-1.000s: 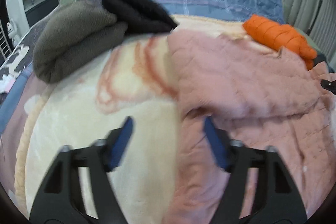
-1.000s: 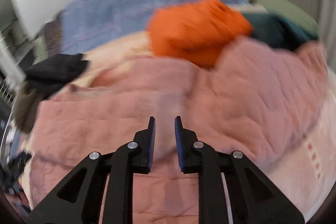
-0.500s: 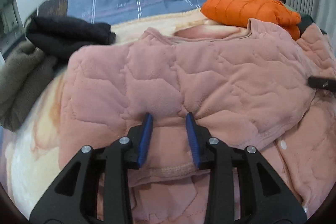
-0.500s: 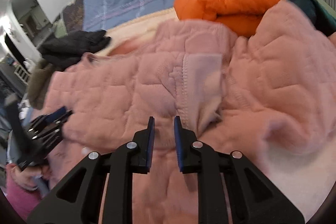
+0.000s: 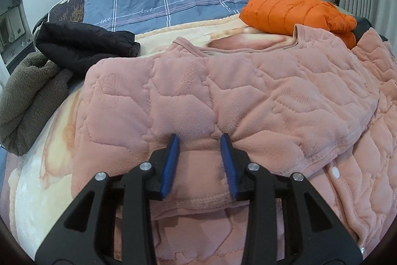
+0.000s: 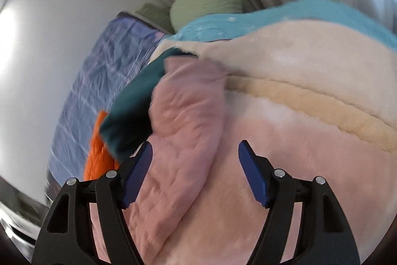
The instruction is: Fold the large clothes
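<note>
On the bed, quilted pink fleece jacket (image 5: 248, 96), left tongs (image 5: 199, 138) seemingly pinching it

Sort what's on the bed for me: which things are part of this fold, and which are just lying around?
In the job:
pink quilted jacket
left tool, closed on a bunch of it
right tool, open over a sleeve

Lying about:
orange puffer jacket
black garment
brown fleece
teal garment
cream blanket

One pink quilted jacket (image 5: 248, 101); one orange puffer (image 5: 295, 13); one black garment (image 5: 84, 46); two green cushions (image 6: 208, 1).
</note>
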The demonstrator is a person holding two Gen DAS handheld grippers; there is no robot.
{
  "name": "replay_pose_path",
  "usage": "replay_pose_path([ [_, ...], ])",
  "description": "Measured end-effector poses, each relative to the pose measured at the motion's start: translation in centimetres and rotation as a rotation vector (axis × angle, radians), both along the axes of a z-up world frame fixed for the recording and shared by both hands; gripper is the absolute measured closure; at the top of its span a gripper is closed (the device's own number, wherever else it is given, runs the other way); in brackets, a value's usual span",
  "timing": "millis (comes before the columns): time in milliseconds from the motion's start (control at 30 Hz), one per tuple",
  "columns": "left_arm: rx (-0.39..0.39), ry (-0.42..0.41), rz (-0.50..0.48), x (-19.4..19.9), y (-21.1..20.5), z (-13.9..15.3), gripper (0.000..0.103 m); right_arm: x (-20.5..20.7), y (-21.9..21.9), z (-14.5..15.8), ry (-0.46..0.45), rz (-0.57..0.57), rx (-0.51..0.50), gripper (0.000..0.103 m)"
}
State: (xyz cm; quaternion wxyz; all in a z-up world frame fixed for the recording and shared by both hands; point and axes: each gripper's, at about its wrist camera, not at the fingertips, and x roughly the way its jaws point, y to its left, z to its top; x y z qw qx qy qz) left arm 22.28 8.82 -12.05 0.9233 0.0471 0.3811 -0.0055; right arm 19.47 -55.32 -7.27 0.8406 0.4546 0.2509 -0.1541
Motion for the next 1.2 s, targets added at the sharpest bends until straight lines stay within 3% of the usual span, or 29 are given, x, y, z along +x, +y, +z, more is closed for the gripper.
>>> replay_pose_path([
  [100, -0.001, 0.000, 0.000, 0.0, 0.0, 0.0, 0.066, 2.2, -0.4, -1.9, -0.023, 0.069, 0.072, 0.031],
  [233, -0.004, 0.000, 0.000, 0.0, 0.0, 0.0, 0.066, 4.0, -1.0, -3.0, 0.036, 0.029, 0.029, 0.032],
  [267, -0.004, 0.000, 0.000, 0.0, 0.0, 0.0, 0.066, 3.9, -1.0, -3.1, 0.026, -0.003, 0.038, 0.041],
  [300, -0.004, 0.000, -0.001, 0.0, 0.0, 0.0, 0.066, 3.0, -1.5, -3.3, 0.013, -0.020, 0.050, 0.070],
  [333, -0.004, 0.000, -0.001, 0.1, 0.1, 0.0, 0.066, 2.6, -1.7, -3.4, -0.007, -0.030, 0.079, 0.083],
  [400, -0.005, 0.000, -0.001, 0.1, 0.0, 0.0, 0.066, 1.4, -1.5, -2.9, -0.070, -0.052, 0.166, 0.091],
  [467, -0.008, 0.000, -0.001, 0.2, 0.0, 0.0, 0.066, 0.4, -0.5, -0.5, -0.128, -0.025, 0.147, 0.091],
  [633, -0.030, -0.001, -0.003, 0.1, 0.3, 0.0, 0.066, 0.5, 8.5, 9.1, -0.281, 0.196, -0.050, 0.091],
  [733, -0.048, -0.004, -0.005, 0.0, 0.5, 0.0, 0.066, 1.3, 19.0, 14.2, -0.405, 0.427, -0.176, 0.091],
  [833, -0.081, -0.009, -0.008, -0.1, 0.9, 0.2, 0.066, 2.2, 28.5, 15.5, -0.466, 0.625, -0.259, 0.091],
  [900, -0.131, -0.016, -0.012, -0.3, 1.6, 0.3, 0.066, 3.3, 36.1, 14.1, -0.448, 0.795, -0.309, 0.088],
  [967, -0.244, -0.037, -0.026, -0.8, 3.0, 0.7, 0.062, 4.1, 41.4, 10.8, -0.353, 0.916, -0.322, 0.084],
  [1000, -0.318, -0.052, -0.042, -1.2, 3.8, 1.0, 0.054, 4.7, 43.3, 8.8, -0.278, 0.970, -0.316, 0.078],
  [1067, -0.420, -0.081, -0.063, -2.0, 5.0, 1.7, 0.033, 4.9, 45.8, 4.8, -0.137, 1.056, -0.266, 0.077],
  [1100, -0.450, -0.100, -0.061, -2.5, 5.5, 2.2, 0.011, 4.6, 46.1, 3.1, -0.088, 1.076, -0.241, 0.074],
  [1133, -0.483, -0.132, -0.064, -3.3, 6.0, 2.8, 0.005, 4.2, 46.2, 2.2, -0.068, 1.074, -0.238, 0.072],
  [1200, -0.557, -0.145, -0.115, -3.6, 6.4, 3.4, 0.004, 3.3, 45.3, 0.6, -0.040, 1.062, -0.248, 0.067],
])
